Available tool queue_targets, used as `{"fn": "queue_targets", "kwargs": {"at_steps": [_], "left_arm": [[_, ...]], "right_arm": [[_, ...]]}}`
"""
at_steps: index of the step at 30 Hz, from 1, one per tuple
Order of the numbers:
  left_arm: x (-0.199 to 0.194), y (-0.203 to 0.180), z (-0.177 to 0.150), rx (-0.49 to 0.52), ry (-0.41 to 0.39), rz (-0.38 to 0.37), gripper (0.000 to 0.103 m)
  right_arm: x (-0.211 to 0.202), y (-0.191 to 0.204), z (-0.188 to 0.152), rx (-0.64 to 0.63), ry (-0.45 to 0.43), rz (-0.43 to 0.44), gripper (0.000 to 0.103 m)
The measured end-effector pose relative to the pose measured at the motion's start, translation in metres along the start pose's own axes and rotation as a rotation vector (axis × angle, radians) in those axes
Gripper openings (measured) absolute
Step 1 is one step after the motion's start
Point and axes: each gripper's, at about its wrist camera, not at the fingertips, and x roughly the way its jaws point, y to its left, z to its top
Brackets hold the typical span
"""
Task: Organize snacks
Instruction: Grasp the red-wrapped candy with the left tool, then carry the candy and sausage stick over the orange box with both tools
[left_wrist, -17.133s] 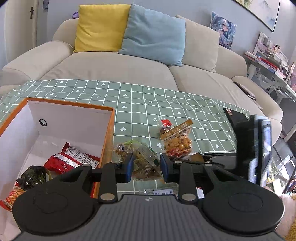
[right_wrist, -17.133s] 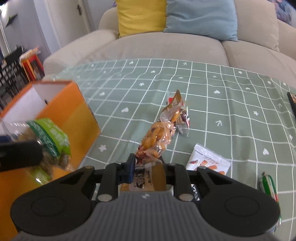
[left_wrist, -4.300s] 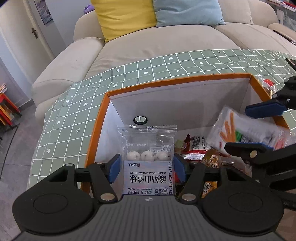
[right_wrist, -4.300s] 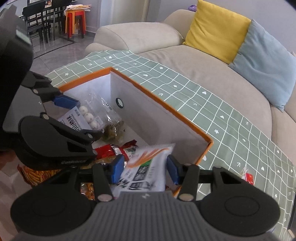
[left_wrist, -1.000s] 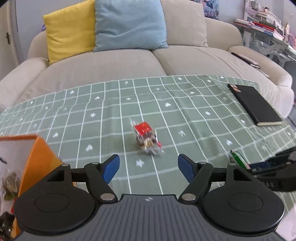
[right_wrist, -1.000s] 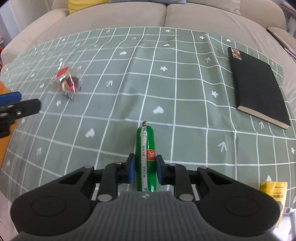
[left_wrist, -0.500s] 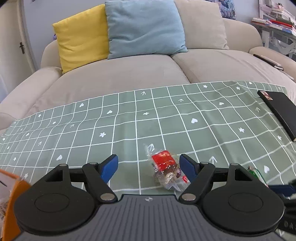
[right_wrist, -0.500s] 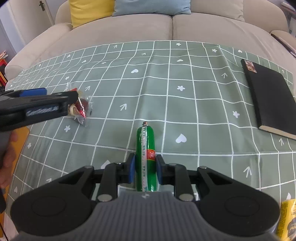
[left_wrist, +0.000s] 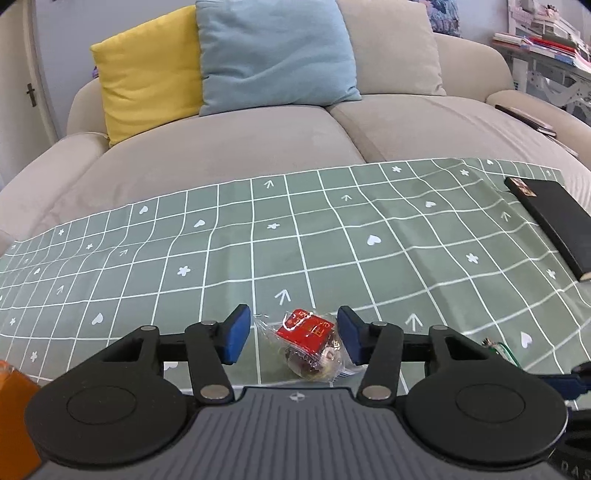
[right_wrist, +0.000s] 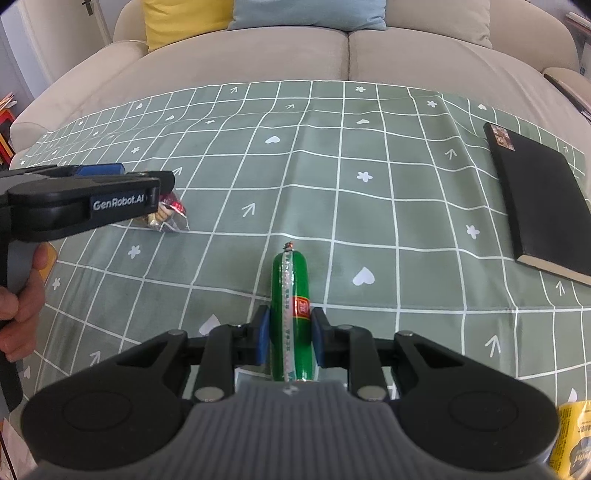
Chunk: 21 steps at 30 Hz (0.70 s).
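Note:
A small clear packet with a red label (left_wrist: 308, 341) lies on the green checked tablecloth (left_wrist: 295, 236). My left gripper (left_wrist: 293, 332) straddles it with its jaws closing. There is a gap at the left pad (left_wrist: 236, 338), and the right pad sits at the wrapper's edge. In the right wrist view the packet (right_wrist: 171, 216) pokes out from under the left gripper, which a hand (right_wrist: 22, 295) holds. My right gripper (right_wrist: 288, 330) is shut on a green sausage stick (right_wrist: 290, 295), which points away from me just above the cloth.
A black notebook (right_wrist: 535, 199) lies at the table's right edge. A yellow packet (right_wrist: 572, 439) shows at the lower right. An orange box corner (left_wrist: 14, 410) is at the lower left. A beige sofa (left_wrist: 258, 147) with yellow and blue cushions stands behind the table.
The left gripper came forward and down over the red-label packet and its jaws have narrowed around it. The right gripper has kept the green sausage almost still.

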Motion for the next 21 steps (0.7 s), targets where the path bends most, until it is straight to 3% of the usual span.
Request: {"fn": "queue_targets", "kwargs": {"at_steps": [11, 21], "left_arm": [[-0.043, 0.001, -0.032, -0.007, 0.039, -0.032, 0.057], [-0.105, 0.007, -0.057, -0.069, 0.022, -0.061, 0.057]], "right_arm": [[-0.005, 0.018, -0.009, -0.053, 0.031, 0.003, 0.020], [-0.028, 0.041, -0.030, -0.043, 0.086, 0.037, 0.020]]}}
